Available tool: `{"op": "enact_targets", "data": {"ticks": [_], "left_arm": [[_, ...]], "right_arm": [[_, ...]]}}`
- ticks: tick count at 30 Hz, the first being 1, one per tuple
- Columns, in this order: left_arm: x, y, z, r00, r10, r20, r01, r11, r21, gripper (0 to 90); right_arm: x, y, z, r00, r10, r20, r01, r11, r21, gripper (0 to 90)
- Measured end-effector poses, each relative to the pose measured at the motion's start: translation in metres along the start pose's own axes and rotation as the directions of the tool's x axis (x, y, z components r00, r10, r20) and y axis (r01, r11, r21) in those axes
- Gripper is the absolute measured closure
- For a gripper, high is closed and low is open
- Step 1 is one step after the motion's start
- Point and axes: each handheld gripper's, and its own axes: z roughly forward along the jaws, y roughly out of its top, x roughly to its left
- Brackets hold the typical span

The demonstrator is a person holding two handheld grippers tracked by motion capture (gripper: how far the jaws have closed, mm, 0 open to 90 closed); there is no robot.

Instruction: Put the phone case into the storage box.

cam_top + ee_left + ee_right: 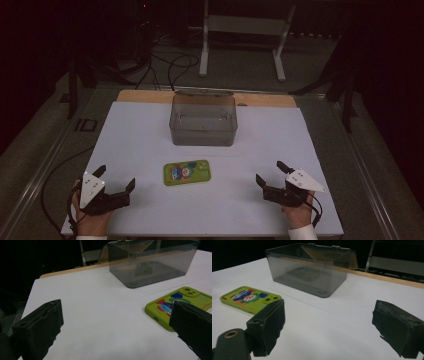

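Both claws, left (pixel 116 179) and right (pixel 270 172), rest released; the flat green rubbery phone case (pixel 187 172) may slide on the white bench (pixel 280 135) when pinched.

This looks like a lab or recording studio, not a home. The room is dark, with only the table (pixel 125 150) lit; it is covered by a plain white sheet over a wooden board (pixel 145 96). At twelve o'clock beyond the table stands a white metal frame (pixel 240 30) on the floor. Black cables (pixel 170 67) trail across grey carpet at eleven o'clock, and dark stand legs (pixel 345 95) rise at two o'clock.
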Motion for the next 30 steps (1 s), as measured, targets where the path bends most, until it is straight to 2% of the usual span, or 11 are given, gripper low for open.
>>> {"op": "enact_targets", "data": {"ticks": [8,19,26,30], "left_arm": [[0.002,0.015,0.007,0.9995,0.004,0.031,-0.004,0.9998,0.022,0.0],[-0.002,0.042,0.018,0.9958,0.035,0.085,-0.034,0.9994,-0.005,0.0],[-0.005,0.056,0.03,0.9845,0.083,0.155,-0.089,0.9955,0.033,0.0],[-0.008,0.064,0.039,0.9716,0.129,0.199,-0.144,0.9877,0.062,0.0]], "right_arm": [[0.001,-0.001,0.003,0.9998,-0.018,-0.006,0.018,1.0,-0.002,11.1],[0.003,-0.002,0.003,0.9999,-0.015,0.005,0.015,1.0,0.001,11.3],[0.003,-0.004,0.002,0.9999,-0.013,0.006,0.014,1.0,-0.007,11.3],[0.001,-0.004,0.002,0.9999,-0.011,0.007,0.011,1.0,-0.008,11.3]]}}
